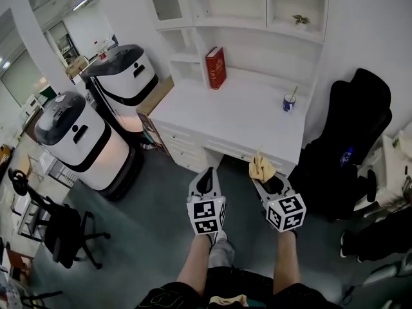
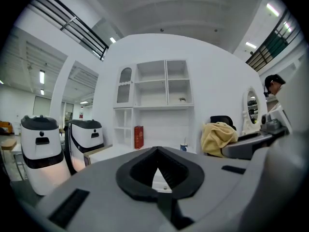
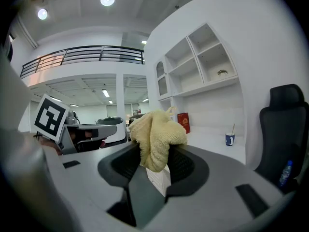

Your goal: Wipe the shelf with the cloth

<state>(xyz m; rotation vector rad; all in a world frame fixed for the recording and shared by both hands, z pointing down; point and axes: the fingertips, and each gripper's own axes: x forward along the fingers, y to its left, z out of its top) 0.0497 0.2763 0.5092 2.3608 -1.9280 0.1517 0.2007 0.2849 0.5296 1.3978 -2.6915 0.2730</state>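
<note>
Book (image 1: pixel 215 68) left of cup (image 1: pixel 289 102)

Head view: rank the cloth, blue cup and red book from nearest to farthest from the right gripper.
1. Cloth, held in the right gripper.
2. Blue cup, right side of desk.
3. Red book, upright at back left.

Left tool (image 1: pixel 206 176) closed, right tool (image 1: pixel 260 179) clamped
</note>
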